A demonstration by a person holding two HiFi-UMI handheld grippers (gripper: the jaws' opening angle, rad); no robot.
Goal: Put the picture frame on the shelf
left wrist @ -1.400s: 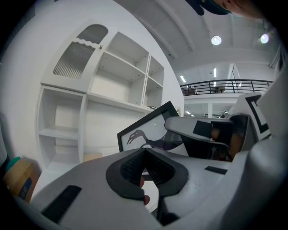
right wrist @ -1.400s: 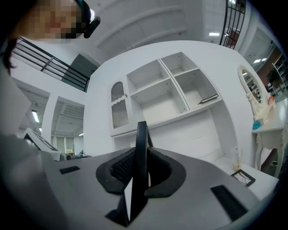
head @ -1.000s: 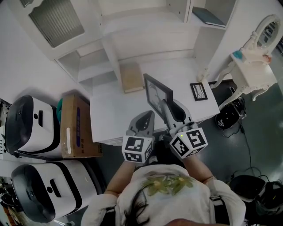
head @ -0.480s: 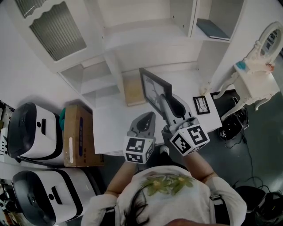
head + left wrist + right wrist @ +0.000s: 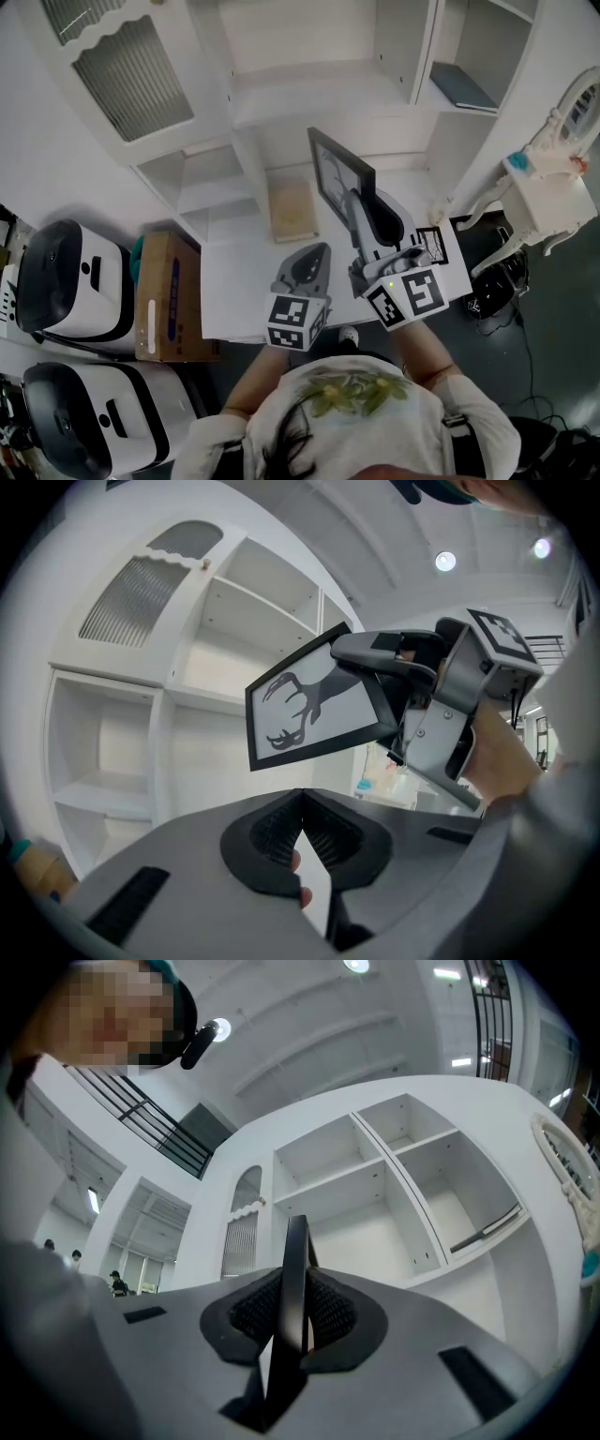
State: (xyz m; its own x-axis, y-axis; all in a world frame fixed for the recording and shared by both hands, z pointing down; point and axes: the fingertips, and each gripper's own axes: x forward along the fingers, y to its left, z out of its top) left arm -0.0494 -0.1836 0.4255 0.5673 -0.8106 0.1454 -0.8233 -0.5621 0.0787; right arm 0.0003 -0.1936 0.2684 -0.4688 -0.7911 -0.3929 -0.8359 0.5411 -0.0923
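Now my right gripper (image 5: 362, 201) pinches the picture frame (image 5: 332, 167) up before the shelf (image 5: 309, 89); my left gripper (image 5: 317, 251), farther back, is closed, empty.

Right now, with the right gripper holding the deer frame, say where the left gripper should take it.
Probably take the picture frame by the free border opposite the right gripper, edge-on from the left: it is a thin flat panel clamped at one edge. The shut left gripper must open first.
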